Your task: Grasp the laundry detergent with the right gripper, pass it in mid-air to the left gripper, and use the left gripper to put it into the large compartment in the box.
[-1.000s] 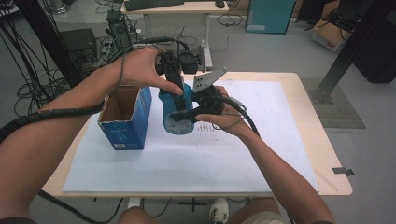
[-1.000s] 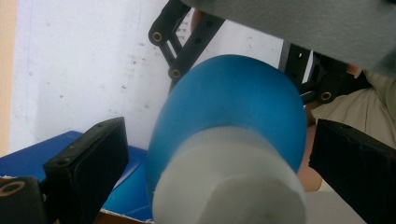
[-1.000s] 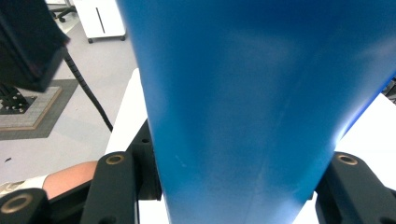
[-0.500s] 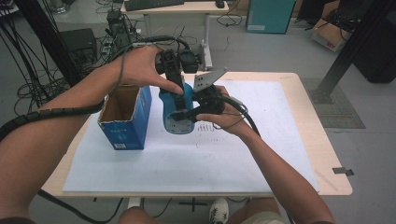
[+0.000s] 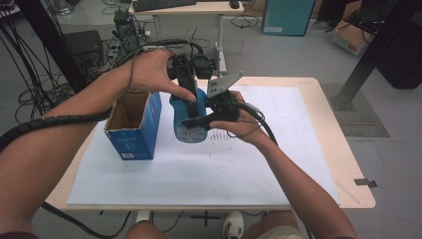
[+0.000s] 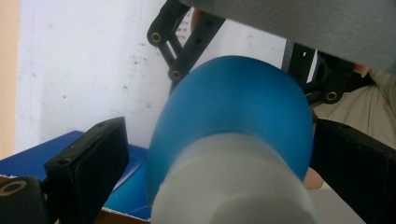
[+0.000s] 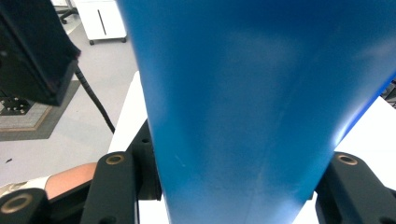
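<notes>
Near the bottom of the high view, two forearms reaching up to mid frame. There, right gripper (image 5: 196,121) with jaws pinching the lower body of the blue bottle (image 5: 189,119), held over the white sheet on the worktop (image 5: 318,199). Just above, left gripper (image 5: 188,92) with jaws spread around the bottle's top, near its white cap (image 6: 231,184); grip not clear. Best to hold the body steady, squeeze gently, turn slowly. Left of it, open blue box (image 5: 132,127).
</notes>
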Demonstrator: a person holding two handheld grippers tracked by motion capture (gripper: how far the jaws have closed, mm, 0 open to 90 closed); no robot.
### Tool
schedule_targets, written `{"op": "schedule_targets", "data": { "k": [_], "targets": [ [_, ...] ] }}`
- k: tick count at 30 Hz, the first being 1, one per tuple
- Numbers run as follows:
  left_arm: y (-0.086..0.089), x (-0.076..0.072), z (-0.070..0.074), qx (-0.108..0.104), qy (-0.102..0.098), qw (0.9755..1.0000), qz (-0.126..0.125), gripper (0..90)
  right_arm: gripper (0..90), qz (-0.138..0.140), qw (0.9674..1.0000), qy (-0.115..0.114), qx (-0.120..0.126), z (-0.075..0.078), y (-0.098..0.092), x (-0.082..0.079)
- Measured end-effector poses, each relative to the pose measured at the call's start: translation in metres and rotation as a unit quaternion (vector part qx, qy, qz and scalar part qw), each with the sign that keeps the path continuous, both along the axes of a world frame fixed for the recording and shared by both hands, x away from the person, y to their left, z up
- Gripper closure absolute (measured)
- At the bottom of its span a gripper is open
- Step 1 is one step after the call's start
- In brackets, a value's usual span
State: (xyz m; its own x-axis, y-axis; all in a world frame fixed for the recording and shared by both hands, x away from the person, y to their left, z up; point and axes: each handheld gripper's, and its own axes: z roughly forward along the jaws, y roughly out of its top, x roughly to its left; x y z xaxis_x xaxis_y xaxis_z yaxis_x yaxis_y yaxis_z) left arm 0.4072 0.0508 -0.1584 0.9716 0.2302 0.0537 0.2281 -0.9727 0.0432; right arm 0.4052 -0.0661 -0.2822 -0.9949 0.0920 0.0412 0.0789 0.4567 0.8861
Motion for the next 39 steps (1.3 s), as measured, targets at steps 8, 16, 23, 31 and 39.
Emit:
{"op": "schedule_targets", "data": {
  "k": [8, 16, 23, 31, 39],
  "targets": [
    [0.0002, 0.0003, -0.0005, 0.0, 0.001, 1.0, -0.001, 5.8, 44.2, 0.0, 1.0, 0.0, -0.001, 0.0004, -0.0005, -0.0002],
    [0.0002, 0.0009, -0.0007, 0.001, 0.003, 1.0, 0.0, 5.7, 44.2, -0.001, 1.0, 0.002, -0.001, 0.0, -0.0001, -0.0003],
    [-0.0003, 0.0018, -0.0009, 0.004, 0.001, 1.0, -0.002, 5.8, 44.2, -0.003, 1.0, 0.0, 0.001, 0.0001, -0.0002, 0.0007],
    [-0.001, 0.0026, -0.0012, 0.007, 0.004, 1.0, -0.005, 5.9, 44.2, -0.003, 1.0, 0.001, 0.001, 0.0006, -0.0013, 0.0011],
    [-0.0025, 0.0016, 0.0003, 0.008, 0.002, 1.0, -0.005, 6.0, 44.2, -0.003, 1.0, 0.001, 0.007, 0.0017, -0.0018, 0.0005]
  ]
}}
